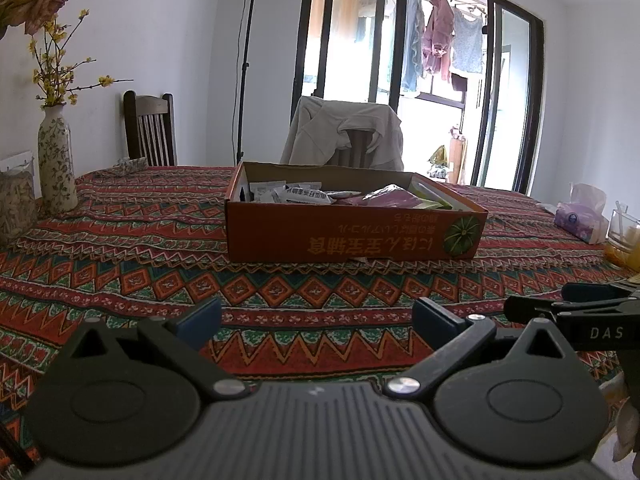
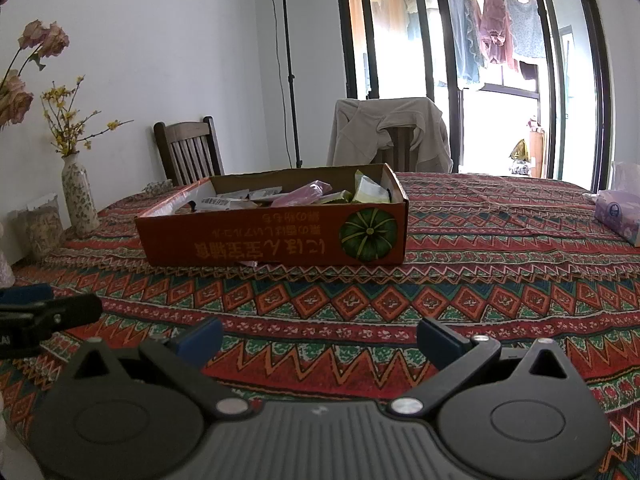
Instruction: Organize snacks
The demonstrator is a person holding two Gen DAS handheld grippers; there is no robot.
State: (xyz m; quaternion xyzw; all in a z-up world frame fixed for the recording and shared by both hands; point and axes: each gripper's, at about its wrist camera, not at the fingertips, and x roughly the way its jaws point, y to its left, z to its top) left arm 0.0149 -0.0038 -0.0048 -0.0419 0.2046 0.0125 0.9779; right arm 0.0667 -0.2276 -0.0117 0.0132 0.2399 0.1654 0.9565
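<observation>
An orange cardboard box point(image 1: 352, 236) point(image 2: 272, 240) with a green pumpkin print stands in the middle of the patterned tablecloth point(image 1: 120, 272) point(image 2: 500, 288). Inside it lie several snack packets: white ones point(image 1: 296, 194) point(image 2: 236, 200), a purple one point(image 1: 388, 196) point(image 2: 304, 194) and a pale green one point(image 2: 370, 192). My left gripper point(image 1: 316, 318) is open, low over the cloth, well short of the box, with nothing between its blue pads. My right gripper point(image 2: 318, 332) is open too and likewise empty. Each gripper shows at the edge of the other's view.
A flowered vase point(image 1: 56, 160) point(image 2: 80, 200) and a jar point(image 1: 16, 204) point(image 2: 40, 232) stand at the left. A purple tissue pack point(image 1: 580, 220) point(image 2: 618, 216) and a glass point(image 1: 622, 228) sit at the right. Two chairs point(image 1: 150, 128) point(image 2: 394, 140) stand behind the table, one draped with a garment.
</observation>
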